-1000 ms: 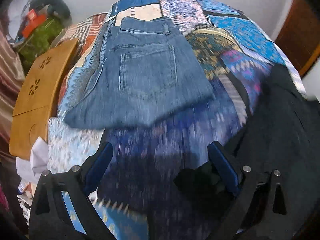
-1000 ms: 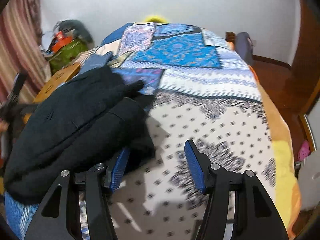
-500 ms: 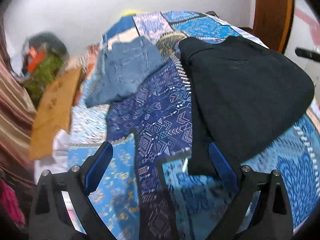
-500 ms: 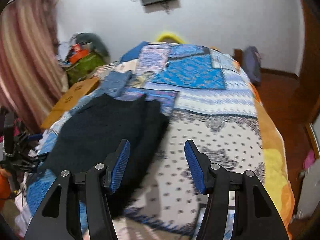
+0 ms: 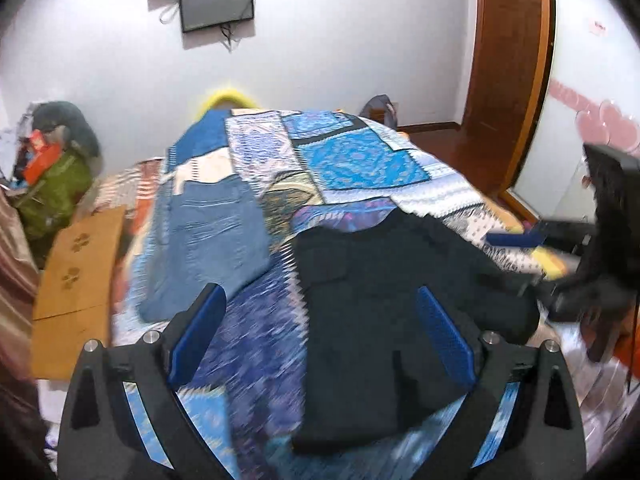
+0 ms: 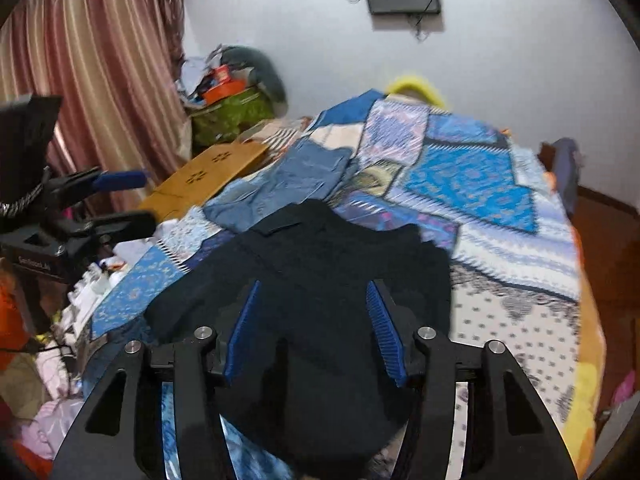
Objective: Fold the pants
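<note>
A: Left wrist view: left gripper (image 5: pixel 320 330) jaws wide apart, empty, above the bed (image 5: pixel 360 160).
B: Right gripper (image 6: pixel 310 330) closing slightly, pads clear of cloth. Black pants (image 6: pixel 320 264) lie folded on the bedspread, beside folded jeans (image 6: pixel 296 180).

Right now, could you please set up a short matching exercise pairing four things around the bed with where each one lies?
Things:
1. black pants
2. blue jeans
3. wooden board
4. wall screen

Places:
A. mounted on the white wall beyond the bed
B. leaning at the bed's left edge
C. folded on the bedspread, nearest the grippers
D. folded on the bedspread, farther back, left of the dark garment

Pairs: 1-C, 2-D, 3-B, 4-A
</note>
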### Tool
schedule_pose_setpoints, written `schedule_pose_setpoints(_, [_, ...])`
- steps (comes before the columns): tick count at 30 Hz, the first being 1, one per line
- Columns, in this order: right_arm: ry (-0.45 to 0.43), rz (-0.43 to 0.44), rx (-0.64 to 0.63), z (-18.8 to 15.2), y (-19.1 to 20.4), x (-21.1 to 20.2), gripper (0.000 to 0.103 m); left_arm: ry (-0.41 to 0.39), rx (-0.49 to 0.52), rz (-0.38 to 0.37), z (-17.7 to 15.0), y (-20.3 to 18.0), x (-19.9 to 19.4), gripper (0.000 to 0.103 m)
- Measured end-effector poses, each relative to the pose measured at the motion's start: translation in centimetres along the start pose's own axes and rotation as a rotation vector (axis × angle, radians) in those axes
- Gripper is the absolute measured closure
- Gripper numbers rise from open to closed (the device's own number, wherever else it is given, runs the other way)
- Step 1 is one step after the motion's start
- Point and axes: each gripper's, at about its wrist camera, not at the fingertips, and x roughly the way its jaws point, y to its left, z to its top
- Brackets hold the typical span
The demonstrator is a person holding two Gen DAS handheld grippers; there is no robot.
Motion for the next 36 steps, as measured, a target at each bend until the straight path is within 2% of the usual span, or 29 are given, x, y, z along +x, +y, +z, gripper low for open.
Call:
schedule_pose_setpoints(4, [0.080, 0.025, -0.007, 0.3, -0.3, 2.9, 0.057, 0.077, 0.022, -0.028, 0.8, -1.4, 4.5, 0.007])
schedule_pose_setpoints(7, [0.180, 0.061, 0.016, -0.4, -1.3, 4.9, 0.058, 0.232, 0.074, -0.064, -0.2, -2.7, 8.7, 0.009])
schedule_pose_setpoints(9, [0.218, 0.063, 0.040, -1.3, -2.1, 5.7, 0.063, 0.325, 0.118, -0.042, -2.1, -3.4, 11.0, 0.009])
schedule_pose_setpoints(11, [0.236, 0.073, 0.042, -2.2, -2.4, 5.8, 0.063, 0.305, 0.096, -0.064, -3.2, -2.9, 11.1, 0.008])
schedule_pose_setpoints(14, [0.229, 0.036, -0.015, -3.0, -1.8, 4.6, 0.063, 0.312, 0.038, -0.082, -3.6, -1.7, 10.6, 0.008])
schedule_pose_setpoints(17, [0.232, 0.008, -0.051, -3.8, -1.3, 3.5, 0.063, 0.312, -0.007, -0.075, -4.3, -0.7, 9.6, 0.008])
schedule_pose_setpoints(20, [0.231, -0.014, -0.060, -4.6, -1.1, 2.2, 0.062, 0.291, -0.010, -0.052, -5.2, -0.4, 8.0, 0.008])
schedule_pose_setpoints(23, [0.212, -0.046, -0.048, -5.2, -1.2, 0.7, 0.061, 0.273, -0.023, -0.036, -6.0, 0.1, 6.8, 0.008])
schedule_pose_setpoints(26, [0.197, -0.086, -0.043, -6.0, -1.2, -0.5, 0.052, 0.254, -0.033, -0.022, -7.3, 0.3, 5.8, 0.008])
schedule_pose_setpoints(29, [0.187, -0.087, 0.008, -6.9, -1.9, -1.6, 0.052, 0.240, -0.039, -0.017, -8.0, 0.6, 5.0, 0.008])
schedule_pose_setpoints(34, [0.189, -0.085, 0.062, -7.4, -2.9, -3.2, 0.052, 0.231, -0.045, 0.000, -7.4, 1.1, 3.2, 0.008])
schedule_pose_setpoints(36, [0.178, -0.093, 0.066, -7.0, -3.0, -3.8, 0.052, 0.199, -0.067, 0.020, -6.3, 1.7, 2.4, 0.008])
